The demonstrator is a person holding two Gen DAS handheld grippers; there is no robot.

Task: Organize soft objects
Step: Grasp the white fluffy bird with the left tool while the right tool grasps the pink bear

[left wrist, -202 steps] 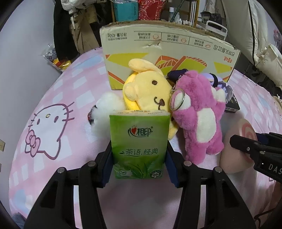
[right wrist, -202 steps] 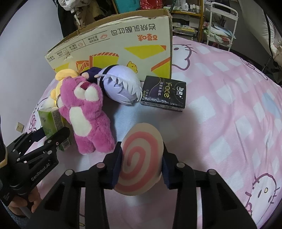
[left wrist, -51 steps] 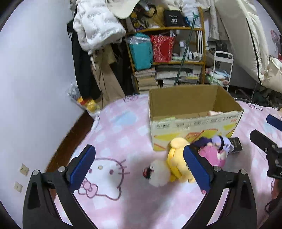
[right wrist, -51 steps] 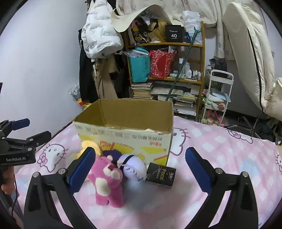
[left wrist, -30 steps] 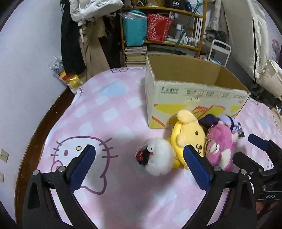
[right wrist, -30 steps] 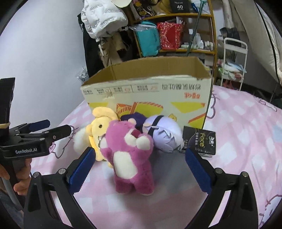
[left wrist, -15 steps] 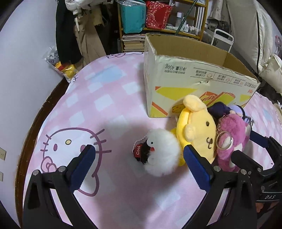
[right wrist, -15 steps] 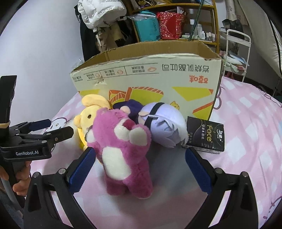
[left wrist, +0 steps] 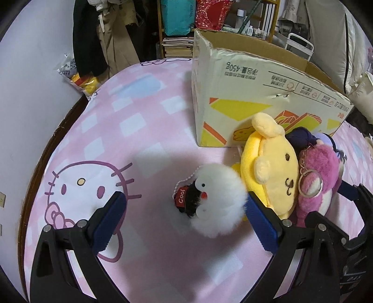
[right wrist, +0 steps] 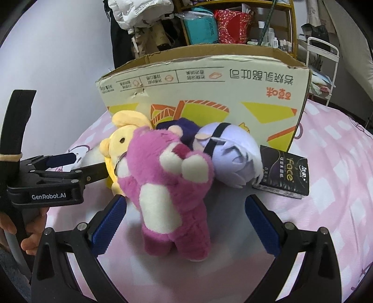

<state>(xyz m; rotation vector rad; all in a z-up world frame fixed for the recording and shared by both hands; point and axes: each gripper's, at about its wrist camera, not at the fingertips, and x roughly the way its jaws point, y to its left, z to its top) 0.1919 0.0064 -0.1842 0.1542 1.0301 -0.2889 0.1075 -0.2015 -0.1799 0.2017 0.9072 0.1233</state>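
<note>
A fluffy white plush (left wrist: 216,198) with a black "Cool" tag lies on the pink bed between the wide-open fingers of my left gripper (left wrist: 184,212). Beside it lean a yellow dog plush (left wrist: 275,170) and a magenta bear plush (left wrist: 319,177). In the right wrist view the magenta bear (right wrist: 172,186) stands between the open fingers of my right gripper (right wrist: 185,214), with nothing touching it. Behind it lie the yellow plush (right wrist: 121,139), a lavender plush (right wrist: 233,158) and a black tissue pack (right wrist: 284,172). The open cardboard box (right wrist: 209,93) stands behind all of them.
The bed has a pink checked cover with cat-face prints (left wrist: 93,186). Its left edge drops to a wooden floor (left wrist: 53,132). Shelves (right wrist: 233,21) with bags and hanging clothes stand behind the box. A hand (right wrist: 25,242) holds the left gripper's handle at left.
Both grippers let go of the green tissue pack and the swirl cushion, rose, then came down. The left now straddles the white plush, the right the magenta bear.
</note>
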